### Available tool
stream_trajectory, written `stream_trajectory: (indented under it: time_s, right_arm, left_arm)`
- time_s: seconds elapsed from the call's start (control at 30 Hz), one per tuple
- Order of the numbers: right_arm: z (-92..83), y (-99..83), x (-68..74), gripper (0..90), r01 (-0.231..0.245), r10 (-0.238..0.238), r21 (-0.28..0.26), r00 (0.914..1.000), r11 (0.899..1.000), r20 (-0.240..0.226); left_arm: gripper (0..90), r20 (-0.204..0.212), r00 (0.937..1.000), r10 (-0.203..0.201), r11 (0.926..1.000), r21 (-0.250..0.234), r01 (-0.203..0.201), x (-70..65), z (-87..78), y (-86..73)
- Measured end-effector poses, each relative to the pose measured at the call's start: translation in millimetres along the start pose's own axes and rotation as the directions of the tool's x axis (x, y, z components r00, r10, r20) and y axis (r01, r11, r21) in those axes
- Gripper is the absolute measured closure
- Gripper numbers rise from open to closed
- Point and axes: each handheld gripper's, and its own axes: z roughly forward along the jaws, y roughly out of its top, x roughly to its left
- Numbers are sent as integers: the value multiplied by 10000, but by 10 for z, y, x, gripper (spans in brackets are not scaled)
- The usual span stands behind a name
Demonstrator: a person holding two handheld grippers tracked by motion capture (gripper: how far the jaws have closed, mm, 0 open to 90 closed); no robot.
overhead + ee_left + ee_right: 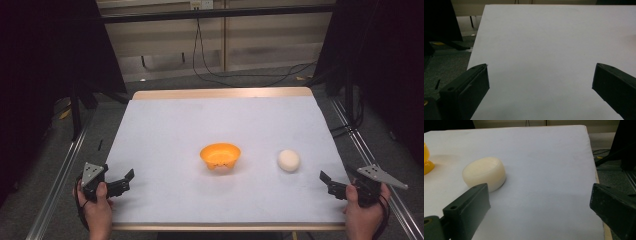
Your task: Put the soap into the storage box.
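An orange bowl (220,156) stands upright near the middle of the white table (165,125). A cream-white round puck-shaped thing (288,160) lies to its right. My left gripper (125,181) is held at the table's near left corner, open and empty. In the left gripper view the left gripper (541,72) has bare white table between its wide-apart jaws. My right gripper (330,184) is at the near right corner, open and empty. In the right gripper view the right gripper (539,192) has the white round thing (485,173) just beyond its left jaw. The bowl's edge (426,157) shows at far left.
Metal rails (60,170) run along both sides of the table over grey carpet. Black curtains hang at left and right. Cables (240,75) trail on the floor behind the table's far wooden edge (220,93).
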Motion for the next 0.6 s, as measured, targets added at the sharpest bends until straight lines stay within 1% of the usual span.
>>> stream_trajectory:
  time_s: [0.13, 0.27, 0.33, 0.37, 0.4, 0.43, 0.5, 0.6]
  right_arm:
    - [19, 7, 10, 26, 143, -144, 227, 9999, 9996, 57]
    - [26, 9, 27, 26, 243, -247, 243, 9995, 9994, 195]
    - [15, 5, 53, 26, 454, -457, 176, 9987, 9988, 206]
    - [15, 5, 53, 26, 454, -457, 176, 9987, 9988, 206]
    - [15, 5, 73, 27, 663, -668, 179, 9974, 9976, 266]
    - [15, 5, 73, 27, 663, -668, 179, 9974, 9976, 266]
    - [23, 12, 115, 30, 1051, -1060, 256, 9937, 9941, 376]
    - [32, 26, 137, 39, 1236, -1248, 303, 9913, 9919, 415]
  left_arm:
    - [8, 11, 10000, 3, 10000, 85, -3, 1, 11, 4]
    - [6, -5, 10000, -41, 10000, 60, 41, 6, 8, 4]
    - [6, 18, 10000, -87, 9999, 93, 87, 9, 11, 4]
    - [6, 8, 9999, -100, 9999, 117, 100, 9, 12, 5]
    - [5, 2, 9999, -104, 9999, 128, 104, 14, 12, 6]
    - [5, 2, 9999, -104, 9999, 128, 104, 14, 12, 6]
    - [5, 40, 9999, -112, 9998, 137, 112, 18, 13, 7]
    - [5, -6, 9999, -152, 9998, 125, 152, 15, 15, 6]
